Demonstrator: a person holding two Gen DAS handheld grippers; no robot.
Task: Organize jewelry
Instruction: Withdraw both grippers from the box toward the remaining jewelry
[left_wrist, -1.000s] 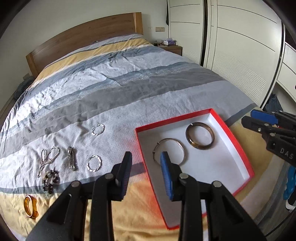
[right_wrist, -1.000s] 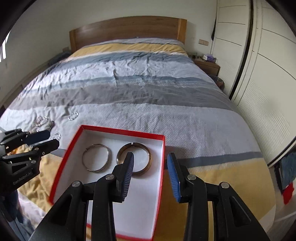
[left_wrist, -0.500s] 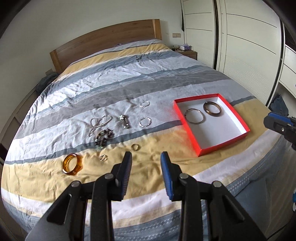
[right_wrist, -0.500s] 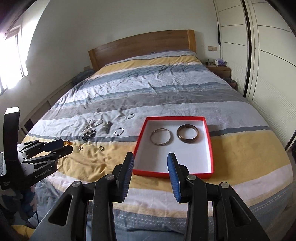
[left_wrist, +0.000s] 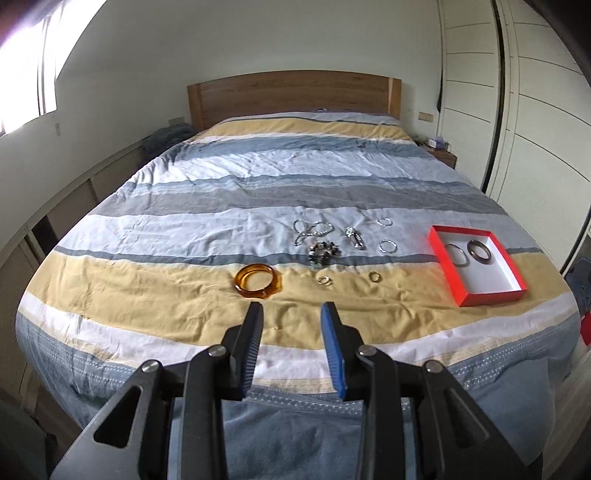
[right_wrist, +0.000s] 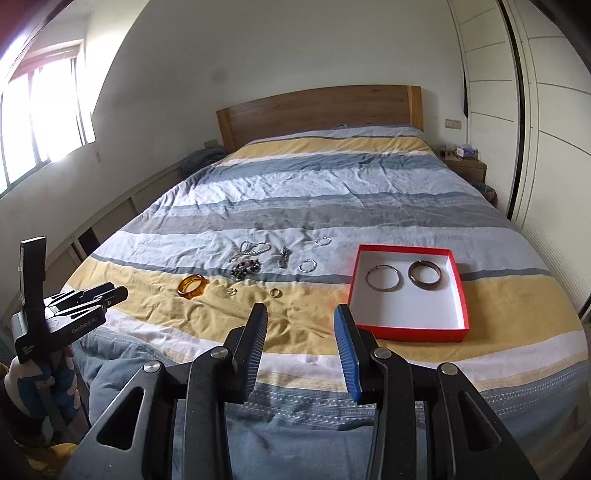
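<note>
A red box (left_wrist: 480, 295) (right_wrist: 410, 334) with a white inside lies on the bed and holds a silver bangle (right_wrist: 383, 278) and a dark bangle (right_wrist: 424, 275). Left of it on the cover lie an amber bangle (left_wrist: 256, 281) (right_wrist: 192, 285), two small rings (left_wrist: 375, 276), a dark bead bracelet (left_wrist: 324, 252), a chain (left_wrist: 312, 229), a clasp piece (left_wrist: 355, 237) and two silver hoops (left_wrist: 388, 246). My left gripper (left_wrist: 291, 321) is open and empty, off the foot of the bed; it also shows in the right wrist view (right_wrist: 105, 297). My right gripper (right_wrist: 300, 325) is open and empty.
The striped bed cover (left_wrist: 295, 177) runs back to a wooden headboard (left_wrist: 291, 96). White wardrobe doors (right_wrist: 546, 129) stand on the right and a nightstand (right_wrist: 465, 166) at the back right. A window (right_wrist: 40, 118) is on the left.
Both grippers have pulled back from over the red box to beyond the foot of the bed, and the left view has swung left. Both stay open and empty.
</note>
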